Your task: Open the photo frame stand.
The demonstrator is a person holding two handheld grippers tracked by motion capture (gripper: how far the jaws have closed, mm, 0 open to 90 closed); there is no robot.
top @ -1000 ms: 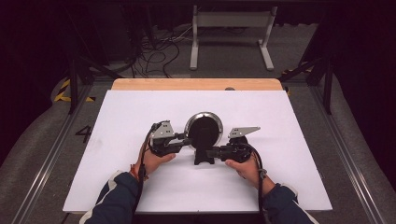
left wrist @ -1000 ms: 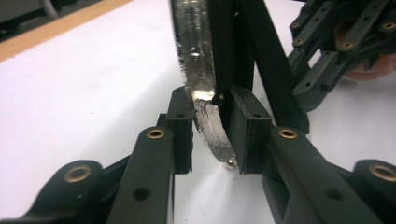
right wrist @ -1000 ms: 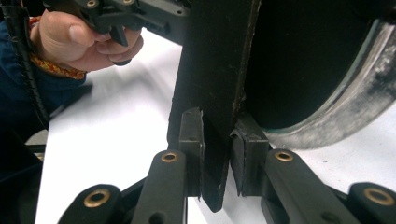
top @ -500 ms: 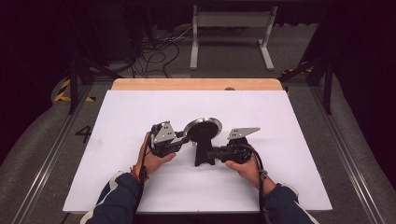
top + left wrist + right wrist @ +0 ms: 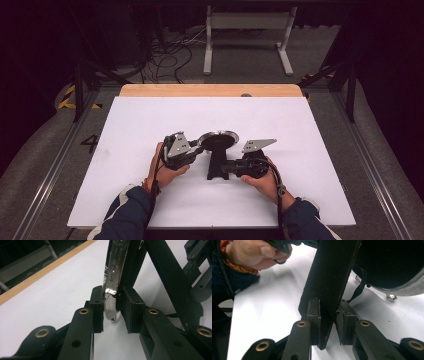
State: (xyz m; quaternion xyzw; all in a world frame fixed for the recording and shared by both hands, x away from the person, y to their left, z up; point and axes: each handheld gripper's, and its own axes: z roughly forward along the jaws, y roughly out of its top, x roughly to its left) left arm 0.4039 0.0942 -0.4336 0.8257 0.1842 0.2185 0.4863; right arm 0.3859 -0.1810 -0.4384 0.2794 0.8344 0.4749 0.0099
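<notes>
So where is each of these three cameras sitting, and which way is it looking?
High view: above the person's side, looking forward and down on the white table; forearms, both hands and both grippers show.
Left gripper view: rides the left gripper, looking along its fingers at the mirror's silver rim.
Right gripper view: rides the right gripper, facing the black stand; the left hand shows.
All three share the mirror and table.

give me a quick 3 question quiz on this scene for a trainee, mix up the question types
1. True or false: the left gripper is clamped on the rim of the round disc.
2. Which part does the right gripper hold? A) the disc's rim B) the black stand C) nothing
3. Fill in: the white sheet lies on a table whose far edge is made of ____.

Key:
1. True; its pads pinch the shiny rim.
2. B; its jaws close on the dark upright bar.
3. Wood.
</notes>
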